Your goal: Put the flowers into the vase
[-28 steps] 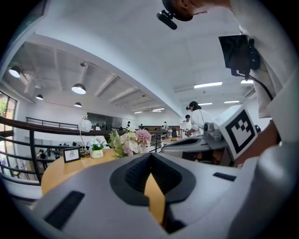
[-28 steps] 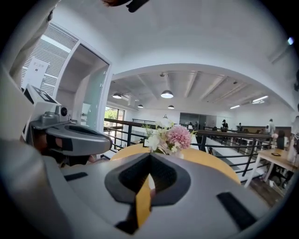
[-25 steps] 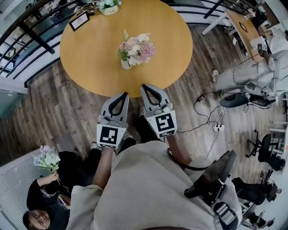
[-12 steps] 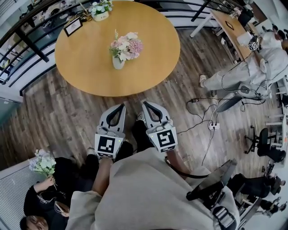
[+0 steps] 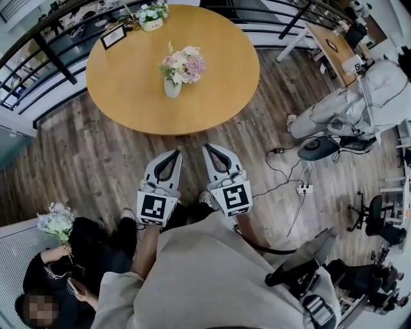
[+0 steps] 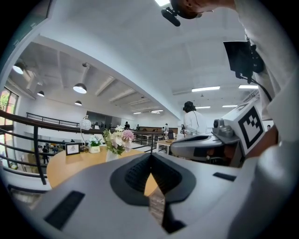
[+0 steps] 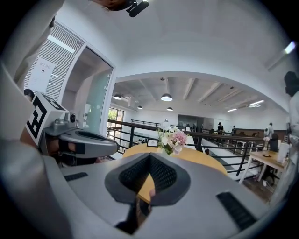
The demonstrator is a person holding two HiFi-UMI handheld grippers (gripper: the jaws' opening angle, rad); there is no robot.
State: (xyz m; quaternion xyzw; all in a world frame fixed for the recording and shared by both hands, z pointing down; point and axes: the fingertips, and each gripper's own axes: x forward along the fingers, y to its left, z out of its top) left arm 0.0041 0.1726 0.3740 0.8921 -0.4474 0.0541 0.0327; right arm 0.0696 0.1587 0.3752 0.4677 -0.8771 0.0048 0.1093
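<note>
A white vase [image 5: 172, 87] holding pink and white flowers [image 5: 181, 64] stands on the round wooden table [image 5: 128, 77]. My left gripper [image 5: 174, 153] and right gripper [image 5: 207, 148] hover side by side over the wood floor, just short of the table's near edge. Both are shut and hold nothing. The left gripper view shows its jaws [image 6: 150, 156] meeting, with the flowers [image 6: 119, 139] beyond and the right gripper [image 6: 205, 142] alongside. The right gripper view shows the same, with the flowers [image 7: 172, 139] ahead. A person at lower left holds a pale bouquet [image 5: 56, 222].
A framed picture [image 5: 113, 36] and a small flower pot [image 5: 153, 16] sit at the table's far edge by a black railing [image 5: 38, 51]. To the right are a seated person [image 5: 347, 106], a power strip with cables [image 5: 303, 188] and office chairs [image 5: 376, 215].
Both grippers, still shut, have drawn back from the table's edge, and floor now shows between their tips and the table. The person with the bouquet stays at lower left.
</note>
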